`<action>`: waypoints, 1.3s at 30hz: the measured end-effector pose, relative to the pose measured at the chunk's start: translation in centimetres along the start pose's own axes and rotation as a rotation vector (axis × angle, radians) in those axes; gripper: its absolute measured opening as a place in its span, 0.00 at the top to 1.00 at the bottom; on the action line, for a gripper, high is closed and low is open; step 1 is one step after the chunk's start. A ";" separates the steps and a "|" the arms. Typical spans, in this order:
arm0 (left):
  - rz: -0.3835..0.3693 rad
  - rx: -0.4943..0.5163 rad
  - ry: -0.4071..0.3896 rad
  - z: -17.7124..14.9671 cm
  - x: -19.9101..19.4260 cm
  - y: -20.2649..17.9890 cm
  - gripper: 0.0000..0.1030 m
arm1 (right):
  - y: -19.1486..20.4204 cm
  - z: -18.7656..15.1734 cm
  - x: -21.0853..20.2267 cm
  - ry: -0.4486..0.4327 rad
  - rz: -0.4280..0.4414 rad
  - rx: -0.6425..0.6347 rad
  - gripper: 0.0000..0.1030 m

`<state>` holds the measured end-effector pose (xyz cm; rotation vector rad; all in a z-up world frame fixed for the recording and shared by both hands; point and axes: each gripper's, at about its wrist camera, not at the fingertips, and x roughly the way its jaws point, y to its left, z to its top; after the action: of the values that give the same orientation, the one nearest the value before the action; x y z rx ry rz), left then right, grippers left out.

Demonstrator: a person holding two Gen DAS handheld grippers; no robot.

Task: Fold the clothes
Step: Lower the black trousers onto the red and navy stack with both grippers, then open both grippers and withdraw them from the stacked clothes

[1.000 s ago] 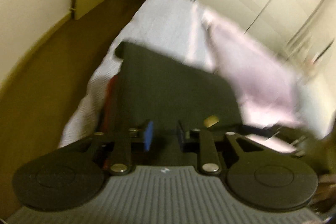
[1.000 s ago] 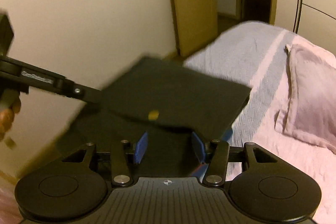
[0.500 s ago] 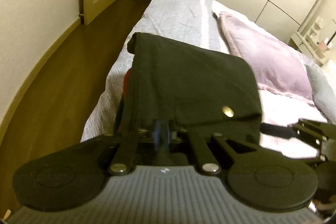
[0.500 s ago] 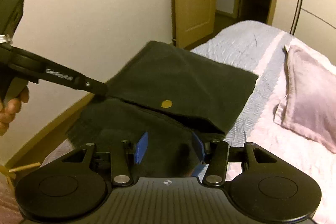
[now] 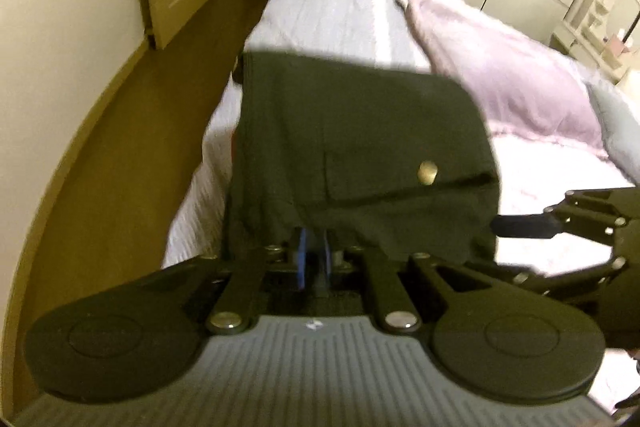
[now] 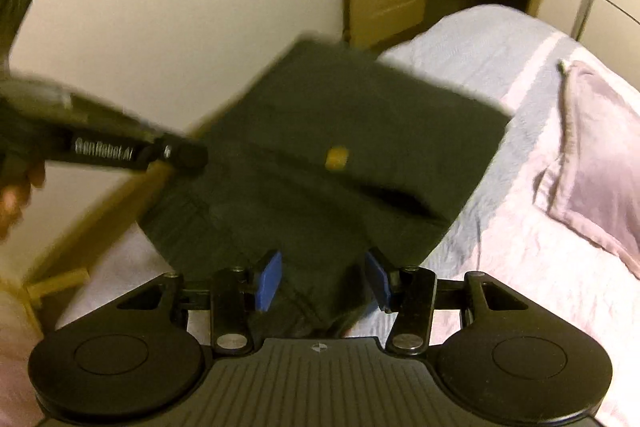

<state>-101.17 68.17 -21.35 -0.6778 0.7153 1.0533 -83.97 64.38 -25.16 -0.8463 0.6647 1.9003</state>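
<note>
While the dark garment (image 5: 352,147) lies doubled over at the near edge of the bed (image 5: 340,7), we have the left gripper (image 5: 314,259) pinched nearly closed on its near hem, seemingly to keep the layers lined up. Our right gripper (image 6: 322,275) stands spread wide, cloth between its pads but not clamped. The brass button (image 6: 337,158) faces up, beside the lilac pillow (image 6: 592,155).
</note>
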 end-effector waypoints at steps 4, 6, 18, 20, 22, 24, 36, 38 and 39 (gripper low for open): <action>0.001 0.018 -0.028 2.6 1.9 0.1 0.92 | -2.5 2.5 -0.6 -0.107 -0.080 0.065 0.51; 0.001 0.027 -0.041 3.8 2.9 0.2 0.92 | -3.7 3.3 1.2 -0.115 -0.119 0.080 0.51; 0.053 0.022 0.005 4.8 7.7 1.2 0.87 | -7.5 5.4 5.5 -0.050 -0.091 0.102 0.51; 0.058 0.022 -0.026 6.3 7.7 1.4 0.87 | -8.5 6.5 4.4 -0.092 -0.104 0.121 0.51; 0.063 0.020 -0.034 7.7 8.8 1.6 0.87 | -10.6 7.6 5.6 -0.105 -0.118 0.157 0.51; 0.068 0.019 -0.043 9.2 9.9 1.9 0.87 | -12.7 8.3 7.4 -0.094 -0.112 0.196 0.51; -0.040 -0.041 -0.017 5.8 4.4 0.6 0.88 | -9.5 4.1 1.0 -0.099 0.015 0.076 0.51; -0.051 -0.035 0.001 3.1 2.0 -0.3 0.88 | -7.1 1.8 -0.3 -0.069 0.045 -0.001 0.51; -0.039 -0.027 0.013 1.7 1.3 -0.8 0.88 | -5.9 0.5 -0.8 -0.049 0.057 -0.039 0.51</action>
<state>-99.69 69.89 -21.26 -0.7196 0.6978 1.0253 -78.59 66.88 -24.80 -0.8108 0.6300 1.9843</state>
